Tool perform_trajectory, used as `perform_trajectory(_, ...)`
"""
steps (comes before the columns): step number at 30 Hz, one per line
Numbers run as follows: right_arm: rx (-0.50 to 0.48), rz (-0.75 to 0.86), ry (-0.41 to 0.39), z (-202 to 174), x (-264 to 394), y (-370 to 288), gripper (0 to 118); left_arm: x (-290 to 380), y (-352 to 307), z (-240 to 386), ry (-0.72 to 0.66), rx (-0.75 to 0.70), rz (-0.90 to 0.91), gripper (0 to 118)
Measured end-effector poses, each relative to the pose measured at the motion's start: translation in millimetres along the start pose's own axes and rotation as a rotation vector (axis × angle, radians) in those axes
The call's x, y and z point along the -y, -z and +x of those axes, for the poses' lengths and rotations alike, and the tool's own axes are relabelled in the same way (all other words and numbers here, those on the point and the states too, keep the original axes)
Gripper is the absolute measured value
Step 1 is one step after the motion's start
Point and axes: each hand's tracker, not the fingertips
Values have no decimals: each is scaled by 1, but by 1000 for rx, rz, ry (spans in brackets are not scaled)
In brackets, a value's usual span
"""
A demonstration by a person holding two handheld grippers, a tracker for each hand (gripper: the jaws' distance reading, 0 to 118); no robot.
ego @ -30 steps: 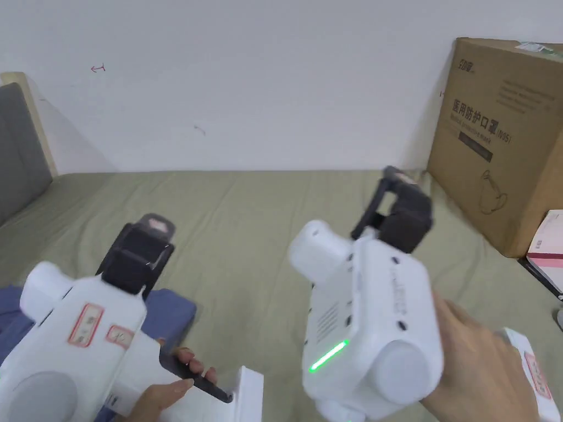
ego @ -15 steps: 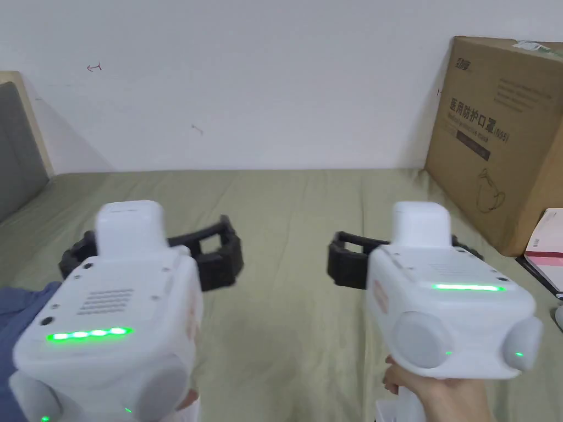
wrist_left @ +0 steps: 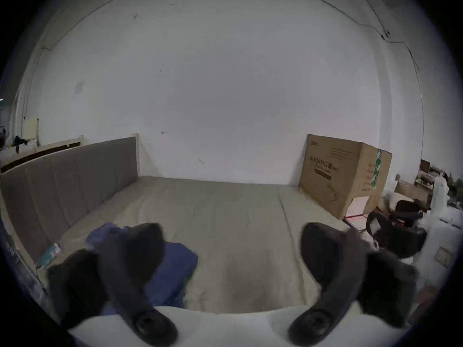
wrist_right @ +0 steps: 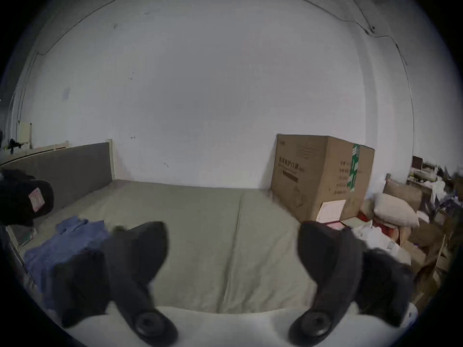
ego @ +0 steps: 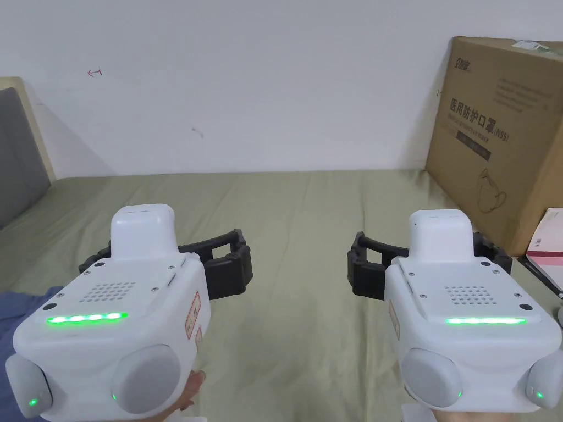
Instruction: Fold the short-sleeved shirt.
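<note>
The blue short-sleeved shirt [ego: 19,310] lies in a crumpled heap on the olive bed sheet [ego: 297,220], at the near left. It also appears in the left gripper view as the shirt [wrist_left: 175,269] and in the right gripper view as the shirt [wrist_right: 62,244]. My left gripper [ego: 165,255] hovers level above the sheet, just right of the shirt, jaws spread wide and empty. From its own camera the left gripper [wrist_left: 233,234] frames bare sheet. My right gripper [ego: 431,253] is held level beside it, open and empty; its own camera shows the right gripper [wrist_right: 233,232] over bare sheet.
A large cardboard box [ego: 500,132] stands on the bed's right side against the white wall. A pink and white box [ego: 547,242] lies near it. A grey headboard [ego: 16,154] bounds the left. Piled clutter [wrist_right: 400,217] sits beyond the bed's right edge.
Both grippers have turned from a tilted, sideways pose to level, side by side, jaws pointing forward. The left one has moved off the shirt, toward the right.
</note>
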Motion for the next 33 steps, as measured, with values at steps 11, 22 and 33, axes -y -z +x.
perform_trajectory(11, 31, 1, 19, 3, 1, 0, 0, 4, -5, 3, 20, -12, 31, 0)
perform_trajectory(22, -86, -4, 11, -17, -12, 1, 0, 0, -11, -12, 35, -46, 21, 0)
perform_trajectory(33, -412, -32, -9, -124, -17, 3, 0, -9, -81, -108, 32, -428, 64, 0)
